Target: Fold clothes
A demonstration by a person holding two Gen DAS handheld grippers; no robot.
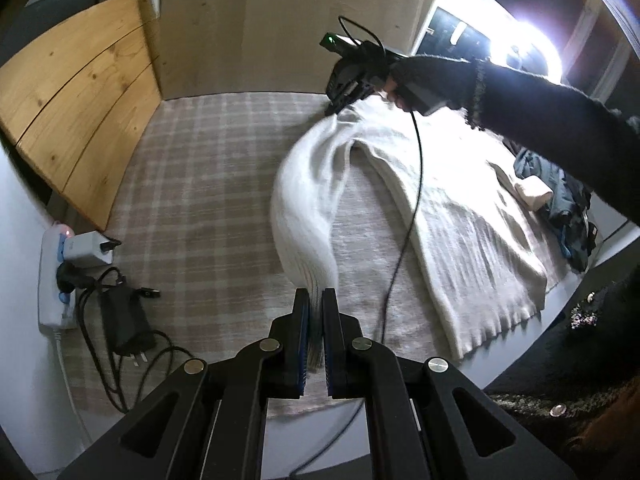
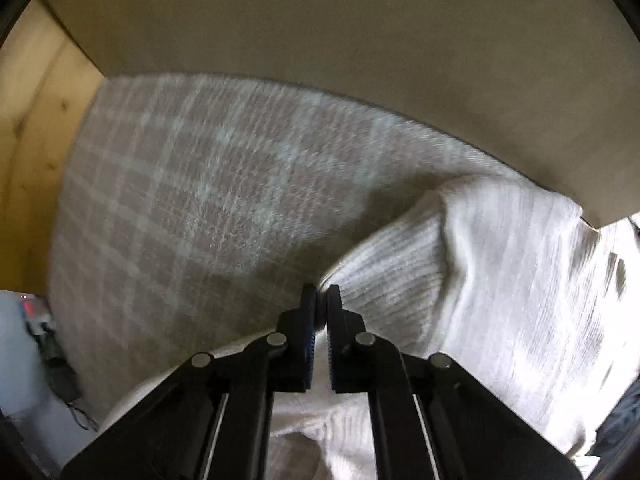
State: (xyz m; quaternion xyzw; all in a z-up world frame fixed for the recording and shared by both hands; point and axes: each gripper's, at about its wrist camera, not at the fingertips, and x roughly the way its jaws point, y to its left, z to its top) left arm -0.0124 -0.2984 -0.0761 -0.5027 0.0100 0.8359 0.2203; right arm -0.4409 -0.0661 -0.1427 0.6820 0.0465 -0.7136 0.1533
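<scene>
Sweater [image 1: 400,184], cream and ribbed, lies spread on the checked blanket [image 1: 200,184]; my left tool [image 1: 316,300] pinches its cuff, my right tool [image 2: 321,295] pinches another edge, both lifted.

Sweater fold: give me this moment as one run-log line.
stage: mid-fold | left gripper: shut on white sweater cuff | right gripper: shut on sweater's far edge | surface: plaid cloth | clutter: power strip, dark clothes pile

checked blanket [image 1: 200,200] covers the surface. pine board [image 1: 80,92] at left, beige wall [image 1: 280,32] far. bright light [image 1: 524,48] far right. power strip [image 1: 52,276] near left.
</scene>
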